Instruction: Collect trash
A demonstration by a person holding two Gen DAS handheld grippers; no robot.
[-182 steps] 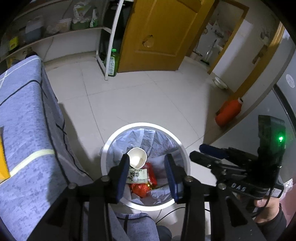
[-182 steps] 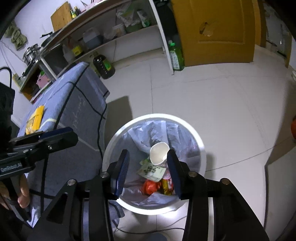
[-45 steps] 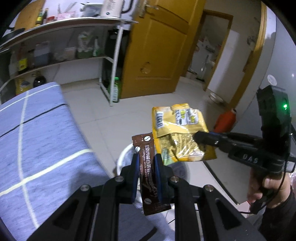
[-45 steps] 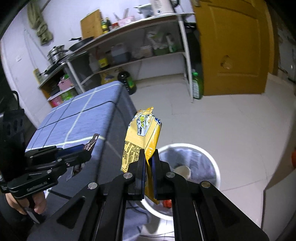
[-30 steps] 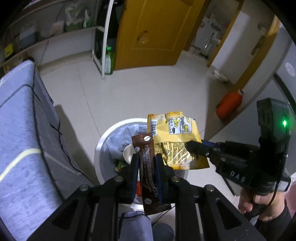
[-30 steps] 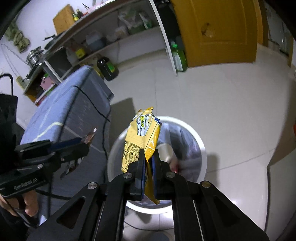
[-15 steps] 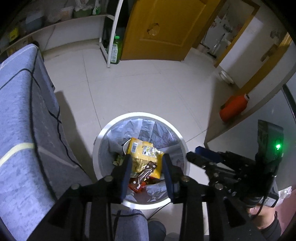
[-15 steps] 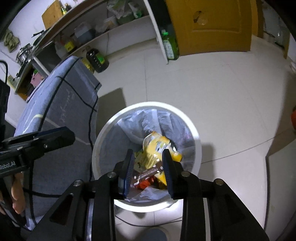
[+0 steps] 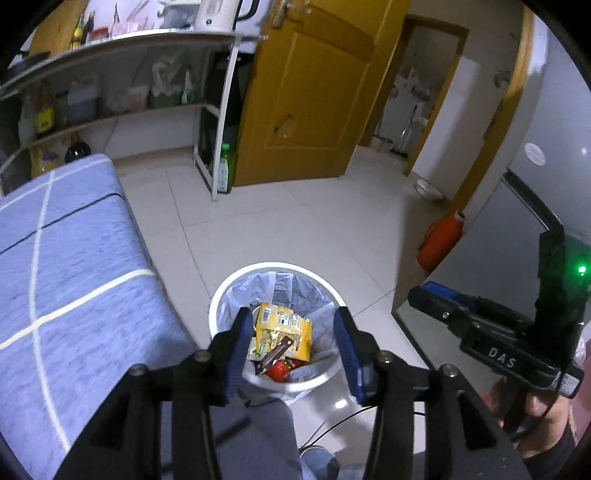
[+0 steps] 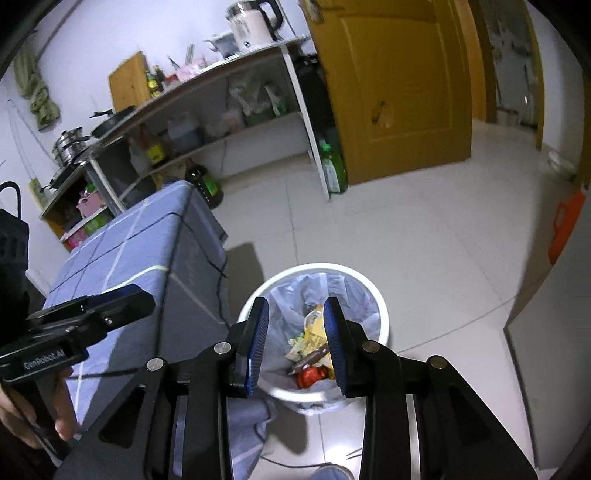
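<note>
The yellow snack bag (image 9: 283, 330) lies inside the white bin (image 9: 236, 284) on top of the other rubbish, and the brown sachet (image 9: 276, 354) rests across its lower edge, just above a red wrapper (image 9: 277, 370). From my right wrist camera I see the same pile, the bag (image 10: 314, 325) partly hidden behind one finger. My left gripper (image 9: 293, 349) hangs above the bin with its jaws opening and nothing between them; the trash shows through the gap but sits well below. My right gripper (image 10: 295, 345) is also parted and empty, held over the bin's near side. The bin is lined with a pale plastic bag (image 9: 291, 288) and stands on the tiled floor (image 9: 295, 229), just beside the surface covered in a blue checked cloth (image 9: 74, 266). A cable (image 9: 332, 424) trails on the floor near the bin. Further out I see an orange flask (image 9: 441, 242) by the wall, a yellow door (image 9: 314, 103), a green bottle (image 9: 225, 168) at the foot of the shelves (image 9: 110, 118), and a kettle (image 10: 255, 24) on top.
</note>
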